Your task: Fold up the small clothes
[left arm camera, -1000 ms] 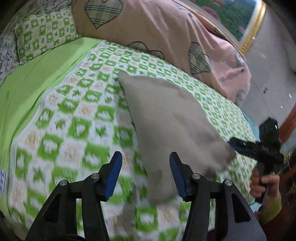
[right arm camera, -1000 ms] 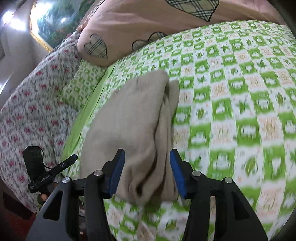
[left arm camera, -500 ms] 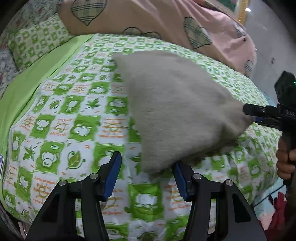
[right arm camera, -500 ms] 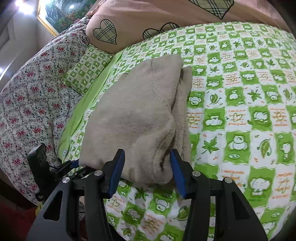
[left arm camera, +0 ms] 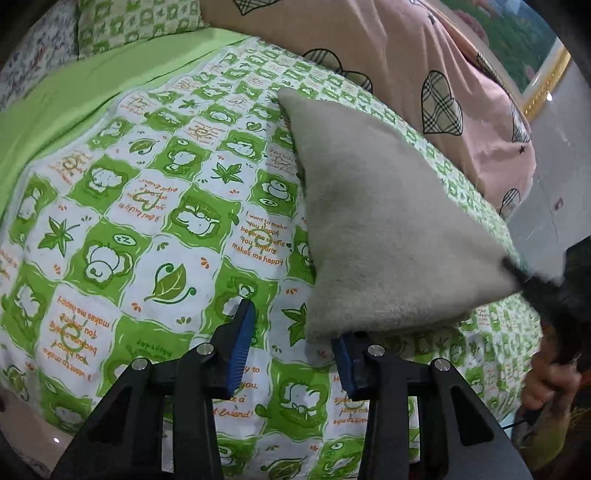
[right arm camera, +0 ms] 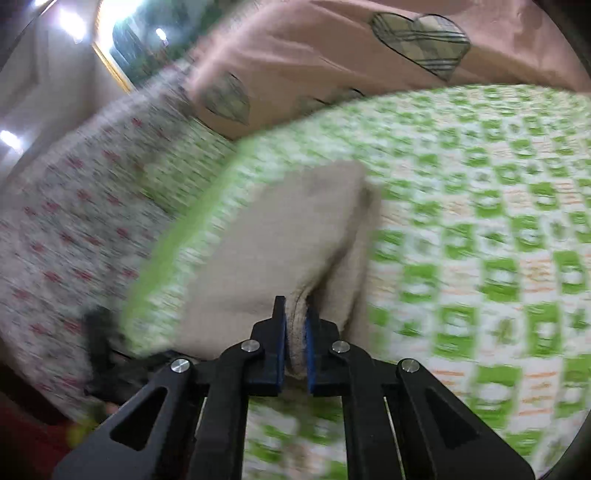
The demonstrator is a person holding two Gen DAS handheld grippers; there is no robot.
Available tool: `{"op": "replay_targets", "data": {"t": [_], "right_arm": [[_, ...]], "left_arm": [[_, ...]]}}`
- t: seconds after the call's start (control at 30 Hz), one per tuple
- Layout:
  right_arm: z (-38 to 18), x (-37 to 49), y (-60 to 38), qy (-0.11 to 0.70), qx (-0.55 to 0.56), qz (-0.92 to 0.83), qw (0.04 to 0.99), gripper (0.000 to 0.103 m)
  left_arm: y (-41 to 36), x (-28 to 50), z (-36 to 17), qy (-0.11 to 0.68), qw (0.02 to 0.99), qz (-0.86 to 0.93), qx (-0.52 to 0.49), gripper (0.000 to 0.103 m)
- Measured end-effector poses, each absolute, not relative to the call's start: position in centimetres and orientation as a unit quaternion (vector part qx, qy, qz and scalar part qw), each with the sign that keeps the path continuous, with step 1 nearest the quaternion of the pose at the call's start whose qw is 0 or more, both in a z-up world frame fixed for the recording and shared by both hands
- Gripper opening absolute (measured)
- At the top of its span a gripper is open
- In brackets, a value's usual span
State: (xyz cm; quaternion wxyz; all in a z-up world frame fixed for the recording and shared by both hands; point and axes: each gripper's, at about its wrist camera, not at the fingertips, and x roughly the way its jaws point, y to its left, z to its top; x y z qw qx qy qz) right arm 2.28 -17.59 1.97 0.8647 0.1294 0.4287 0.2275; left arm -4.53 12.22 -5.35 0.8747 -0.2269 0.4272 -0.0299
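Observation:
A beige fleece garment (left arm camera: 384, 229) lies folded on the green-and-white patterned bedspread (left arm camera: 147, 221). My left gripper (left arm camera: 293, 341) is open at the garment's near corner, whose edge drapes over the right finger. In the left wrist view the right gripper (left arm camera: 532, 284) pinches the garment's right corner. In the blurred right wrist view the right gripper (right arm camera: 294, 334) is shut on a fold of the garment (right arm camera: 280, 251). The left gripper (right arm camera: 107, 354) shows dimly at the lower left there.
A pink duvet with plaid hearts (left arm camera: 424, 74) is heaped along the back of the bed. A green checked pillow (left arm camera: 136, 26) and a floral sheet (right arm camera: 74, 206) lie toward the head. A framed picture (left arm camera: 517, 48) hangs on the wall.
My right gripper has closed on the garment's corner fold and is moving fast. My left gripper has shifted closer to the garment's near corner and stays open.

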Motion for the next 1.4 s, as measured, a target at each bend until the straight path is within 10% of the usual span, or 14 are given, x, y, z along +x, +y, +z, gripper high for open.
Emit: {"op": "replay_targets", "data": {"t": [0.53,0.87,0.97,1.4], "right_arm": [[0.5,5.8,-20.7,0.458,0.224,0.206,0.835,0.035],[-1.5,16.0,-17.5,0.476,0.228,0.204,0.825,0.034],[-2.4,17.5,-16.8,0.494,0.219,0.211,0.815,0.01],[-2.5,18.1,-16.7,0.493,0.18,0.161,0.836,0.013]], "left_arm": [[11.1,-5.9,0.8,0.386,0.893,-0.161,-0.163,0.042],[8.4,-2.5,-1.4,0.395,0.883,-0.201,-0.152,0.043],[8.4,-1.9,-2.9,0.415,0.872,-0.205,-0.158,0.043],[7.9,-1.1,-3.3,0.436,0.861,-0.211,-0.158,0.043]]}}
